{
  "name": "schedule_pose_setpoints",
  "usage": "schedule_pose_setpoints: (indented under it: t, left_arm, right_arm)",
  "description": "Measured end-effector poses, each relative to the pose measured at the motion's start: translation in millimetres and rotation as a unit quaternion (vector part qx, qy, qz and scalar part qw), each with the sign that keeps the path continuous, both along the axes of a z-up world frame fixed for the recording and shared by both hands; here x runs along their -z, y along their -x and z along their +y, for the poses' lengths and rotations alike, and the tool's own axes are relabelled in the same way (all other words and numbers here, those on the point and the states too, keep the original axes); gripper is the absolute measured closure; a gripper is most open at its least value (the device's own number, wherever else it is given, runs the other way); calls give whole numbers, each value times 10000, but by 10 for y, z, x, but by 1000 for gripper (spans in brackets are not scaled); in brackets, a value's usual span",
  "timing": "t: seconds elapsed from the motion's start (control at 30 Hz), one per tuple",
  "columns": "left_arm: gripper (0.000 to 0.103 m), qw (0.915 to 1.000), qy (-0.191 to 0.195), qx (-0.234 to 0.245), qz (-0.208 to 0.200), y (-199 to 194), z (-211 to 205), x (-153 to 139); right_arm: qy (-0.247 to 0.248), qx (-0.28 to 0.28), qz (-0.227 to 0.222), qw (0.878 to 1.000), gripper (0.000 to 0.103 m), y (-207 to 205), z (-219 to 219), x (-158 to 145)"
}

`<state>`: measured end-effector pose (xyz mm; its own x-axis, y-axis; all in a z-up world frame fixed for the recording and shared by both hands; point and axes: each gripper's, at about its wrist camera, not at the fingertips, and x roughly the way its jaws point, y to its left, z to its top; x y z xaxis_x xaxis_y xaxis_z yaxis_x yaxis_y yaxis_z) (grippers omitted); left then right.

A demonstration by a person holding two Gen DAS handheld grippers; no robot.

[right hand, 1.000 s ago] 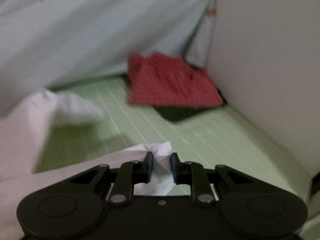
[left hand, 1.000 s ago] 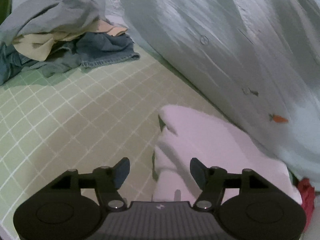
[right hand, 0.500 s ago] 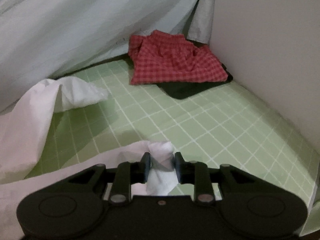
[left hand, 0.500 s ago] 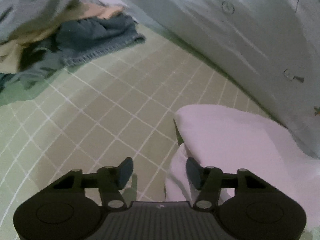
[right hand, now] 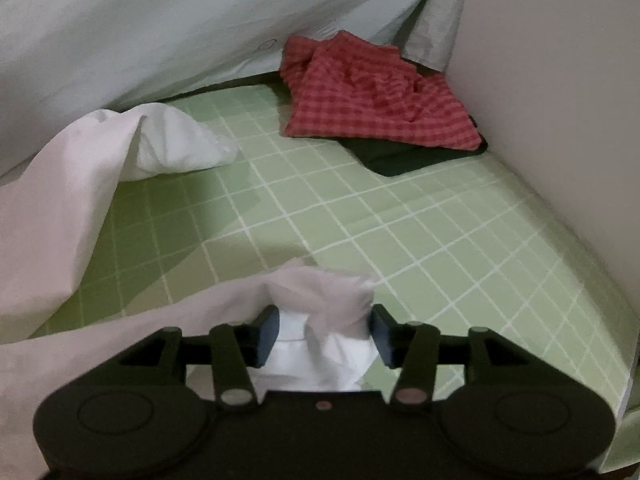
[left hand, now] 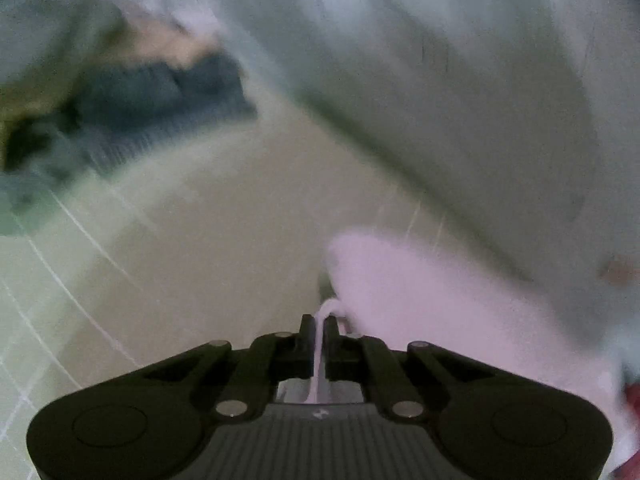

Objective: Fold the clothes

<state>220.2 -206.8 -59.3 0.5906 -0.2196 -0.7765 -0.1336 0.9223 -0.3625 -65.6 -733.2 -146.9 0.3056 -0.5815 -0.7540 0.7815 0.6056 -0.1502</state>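
The left gripper [left hand: 319,330] is clamped on a thin edge of the white garment [left hand: 420,292], its jaws pressed together with the cloth running between them. The right gripper [right hand: 324,330] has its jaws spread apart, a bunched corner of the same white garment [right hand: 328,292] lying loose between the blue pads [right hand: 267,335] (neither pad visibly presses it).

The garment lies on the green grid mat [right hand: 400,220]: one fold sweeps along the mat's near-left side, and another lump of it sits farther back, against the pale blue sheet [right hand: 160,20] that hangs behind the mat. At the mat's far-right corner a red checked cloth [right hand: 380,104] rests on a dark folded piece [right hand: 400,158], beside the white wall [right hand: 560,80]. In the blurred left-wrist view, a heap of clothes [left hand: 120,92] sits at the mat's far-left end.
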Motion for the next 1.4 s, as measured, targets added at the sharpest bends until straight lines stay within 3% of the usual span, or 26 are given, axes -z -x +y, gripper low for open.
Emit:
schedule_pose_setpoints:
  t: [0.03, 0.1, 0.13, 0.17, 0.23, 0.3, 0.37, 0.43, 0.5, 0.57, 0.6, 0.67, 0.77, 0.87, 0.97, 1.13, 1.27, 1.3, 1.37, 1.4]
  left_arm:
    - [98, 9995, 171, -169, -220, 54, 109, -189]
    - [98, 9942, -230, -500, -921, 324, 259, -606]
    - [98, 9881, -688, -595, -1241, 443, 241, -752]
    - [98, 9750, -1378, -729, -1582, 623, 221, -852]
    - [98, 9582, -2040, -1110, -1673, 817, 280, -768]
    - [98, 9671, -1849, -1523, -858, 842, 509, -491]
    - [98, 9773, -1185, -1756, -16, 923, 804, -189]
    - [97, 9785, -1178, -1674, 246, 999, 871, -77]
    - [89, 9790, -1171, -1590, 507, 1074, 938, 35]
    - [64, 9799, -1011, -1652, 473, 1128, 1023, 43]
    - [60, 9805, -921, -1697, 375, 1117, 1044, 18]
    - [41, 9818, -844, -1696, 167, 1069, 1065, -32]
    - [28, 9833, -1013, -1513, -65, 881, 1076, -104]
    - [26, 9864, -1016, -1290, -82, 625, 1113, -67]
    - [21, 9912, -936, -932, 26, 344, 1100, 11]
    - [20, 9922, -1064, -532, 364, -34, 990, 249]
    - [18, 9955, -652, -438, 529, -246, 984, 435]
    - [18, 9955, -594, -436, 593, -291, 979, 470]
    - [24, 9954, -542, -418, 675, -364, 963, 520]
    - [34, 9958, -493, -387, 661, -383, 955, 532]
  right_arm:
    - [-2, -27, 16, 10000, 52, -8, 8, 10]
    - [-36, -109, 26, 9999, 53, -15, 42, 40]
    - [-58, -145, 14, 9999, 53, -18, 74, 56]
    - [-73, -202, -19, 9998, 52, -19, 99, 67]
    - [-102, -364, -107, 9992, 46, -27, 173, 80]
    - [-162, -501, -137, 9985, 44, -54, 266, 114]
    - [-106, -513, -53, 9986, 44, -85, 337, 154]
    - [-78, -515, -23, 9986, 43, -94, 370, 157]
    - [-115, -489, -13, 9987, 39, -91, 361, 149]
    - [-211, -380, -106, 9990, 36, -92, 314, 113]
    - [-261, -324, -156, 9990, 35, -93, 290, 94]
    - [-339, -261, -329, 9985, 32, -108, 254, 38]
    - [-284, -312, -712, 9966, 29, -195, 267, -124]
    - [-218, -385, -1096, 9930, 21, -322, 250, -311]
    - [-538, -456, -1435, 9871, 14, -531, 192, -357]
    - [-1194, -380, -1434, 9817, 11, -1011, -58, -82]
    - [-1710, -43, -1396, 9753, 12, -1290, -254, 183]
    - [-1729, 10, -1409, 9748, 14, -1338, -265, 205]
    - [-1849, 23, -1474, 9716, 30, -1434, -304, 234]
    - [-1961, -31, -1532, 9685, 51, -1484, -335, 238]
